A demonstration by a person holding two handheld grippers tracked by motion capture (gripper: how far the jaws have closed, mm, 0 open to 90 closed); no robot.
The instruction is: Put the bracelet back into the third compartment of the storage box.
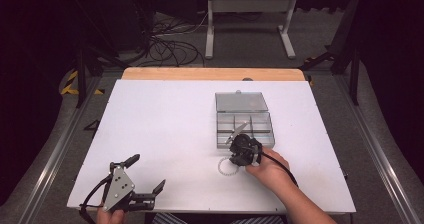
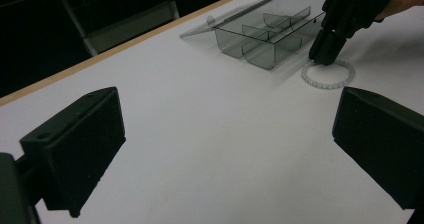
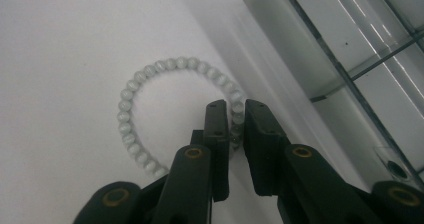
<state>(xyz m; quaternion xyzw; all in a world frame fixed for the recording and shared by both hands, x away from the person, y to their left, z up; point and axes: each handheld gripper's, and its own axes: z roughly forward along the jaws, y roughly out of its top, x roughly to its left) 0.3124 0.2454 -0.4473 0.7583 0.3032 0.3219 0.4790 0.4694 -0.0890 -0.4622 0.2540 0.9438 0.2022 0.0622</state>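
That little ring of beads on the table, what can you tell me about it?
The bracelet is a closed loop of small, round, pale whitish-green beads, glossy like glass or stone. It lies flat on the white table, close beside the smoky clear plastic box but apart from it. The right gripper has its jaws closed around one stretch of beads, seemingly pinching it. The rest of the loop rests on the table.
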